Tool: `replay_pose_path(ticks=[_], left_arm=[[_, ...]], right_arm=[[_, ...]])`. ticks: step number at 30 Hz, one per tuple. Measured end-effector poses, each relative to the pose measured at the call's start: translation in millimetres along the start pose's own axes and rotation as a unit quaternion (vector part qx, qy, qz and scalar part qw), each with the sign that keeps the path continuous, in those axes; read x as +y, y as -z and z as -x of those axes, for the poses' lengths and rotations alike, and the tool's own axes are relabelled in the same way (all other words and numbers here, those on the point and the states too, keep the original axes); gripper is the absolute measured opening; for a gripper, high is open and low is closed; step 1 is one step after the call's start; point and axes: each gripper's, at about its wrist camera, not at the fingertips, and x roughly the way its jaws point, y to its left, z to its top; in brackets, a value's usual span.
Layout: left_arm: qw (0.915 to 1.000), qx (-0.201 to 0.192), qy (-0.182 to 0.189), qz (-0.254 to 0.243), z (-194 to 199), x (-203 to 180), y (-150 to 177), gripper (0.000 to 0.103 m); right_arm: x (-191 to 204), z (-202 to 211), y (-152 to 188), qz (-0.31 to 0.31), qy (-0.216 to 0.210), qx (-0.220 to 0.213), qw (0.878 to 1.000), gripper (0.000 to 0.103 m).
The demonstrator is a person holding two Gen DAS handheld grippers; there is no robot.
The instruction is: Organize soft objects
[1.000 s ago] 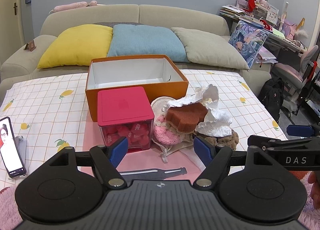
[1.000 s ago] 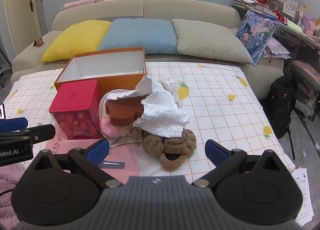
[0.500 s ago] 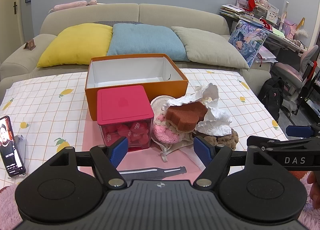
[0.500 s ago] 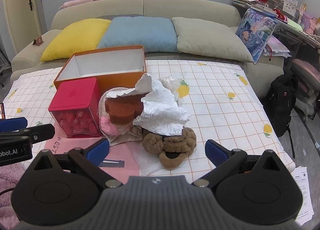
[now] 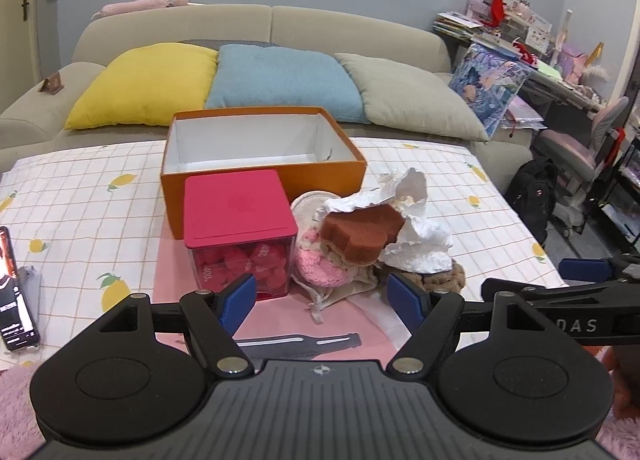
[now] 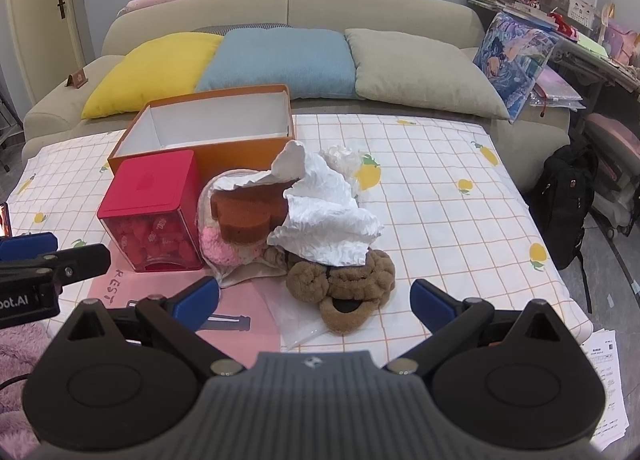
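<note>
I hold my left gripper and right gripper low over the near edge of a lemon-print table, both with jaws spread wide and nothing between them. The pile of soft things sits just ahead: a brown sponge on a pink knitted piece, crumpled white paper draped over a brown plush toy. A red-lidded container stands left of the pile, an open orange box behind it.
</note>
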Motion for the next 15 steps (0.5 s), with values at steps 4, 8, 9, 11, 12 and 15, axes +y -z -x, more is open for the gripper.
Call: replay_pose_path(ticks=[4,8,9,11,12,15], left_arm=[[0.9996,0.008,0.028,0.008,-4.7,3.2,-3.5,0.082],[0.9989,0.02,0.041,0.008,-15.1,5.6,-10.7,0.072],[0.9988,0.025,0.042,0.001,-18.9,3.8,-12.2,0.069],[0.9985,0.035,0.04,-0.01,-27.5,1.5,-14.6,0.069],[0.9983,0.039,0.042,-0.013,-31.5,1.1,-15.7,0.069],[0.9974,0.052,0.039,-0.031,-47.0,-0.2,-19.2,0.069]], right_arm=[[-4.5,-7.7,-2.3,-0.008,-0.014,0.011,1.0,0.1],[-9.9,-18.6,-6.6,-0.013,-0.025,0.018,0.999,0.096],[-10.0,-22.2,-7.7,-0.011,-0.026,0.02,0.999,0.094],[-10.4,-32.5,-11.6,-0.005,-0.026,0.022,0.999,0.091],[-10.3,-37.7,-13.9,-0.001,-0.026,0.023,0.999,0.09],[-8.4,-55.1,-23.6,0.016,-0.025,0.018,0.999,0.088]])
